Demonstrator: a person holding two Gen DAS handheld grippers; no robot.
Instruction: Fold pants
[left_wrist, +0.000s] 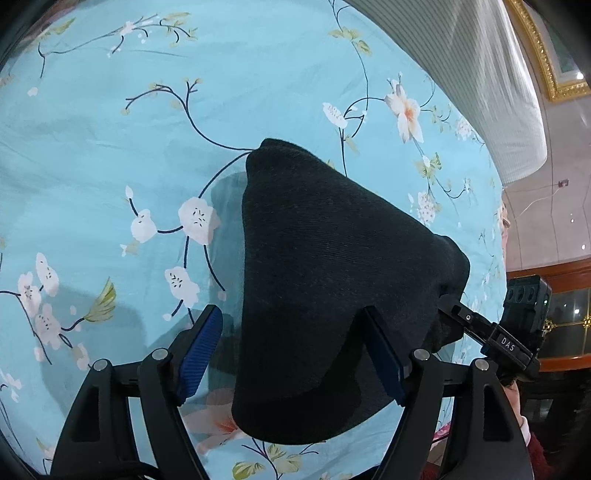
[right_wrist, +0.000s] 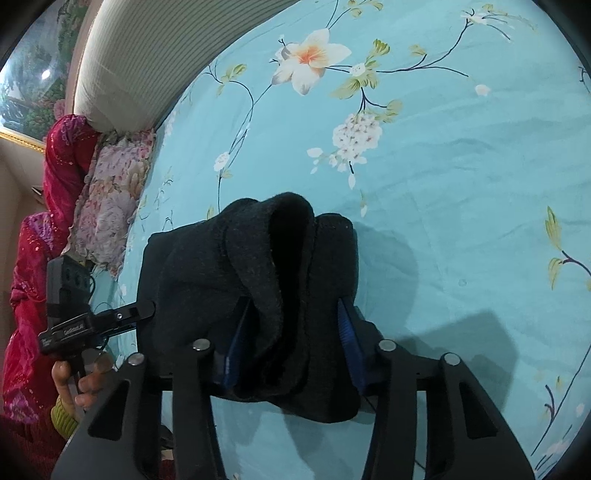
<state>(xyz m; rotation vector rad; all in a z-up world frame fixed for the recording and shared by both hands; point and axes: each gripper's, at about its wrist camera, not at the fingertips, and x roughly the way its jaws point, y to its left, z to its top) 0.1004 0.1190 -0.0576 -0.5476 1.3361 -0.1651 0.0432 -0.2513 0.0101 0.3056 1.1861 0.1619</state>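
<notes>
The dark pants (left_wrist: 332, 288) hang bunched and lifted above the bed sheet (left_wrist: 110, 129), a turquoise cloth printed with white and peach blossoms, and cast a shadow onto it.

In the left wrist view the left gripper (left_wrist: 291, 354) has its blue-padded jaws standing apart; the cloth drapes between them and over the right-hand pad, so whether anything is truly pinched cannot be told. The same view shows the right gripper (left_wrist: 452, 308) from outside, its black tips buried in the far corner of the fabric, with its camera block behind. A ribbed white pillow (left_wrist: 461, 74) lies along the top edge of the bed, and a gilt frame (left_wrist: 546, 55) hangs on the wall beyond it.

The right wrist view gives the other side: thick folds of the pants fill the gap between the right gripper's jaws, which press on the cloth from both sides. Here the left gripper (right_wrist: 147, 308) appears at the left, its tips at the fabric's edge, held by a bare hand (right_wrist: 79, 380). Only this view shows a flowered cushion (right_wrist: 110, 199) and a red sequined cloth (right_wrist: 33, 277) heaped beside the bed.
</notes>
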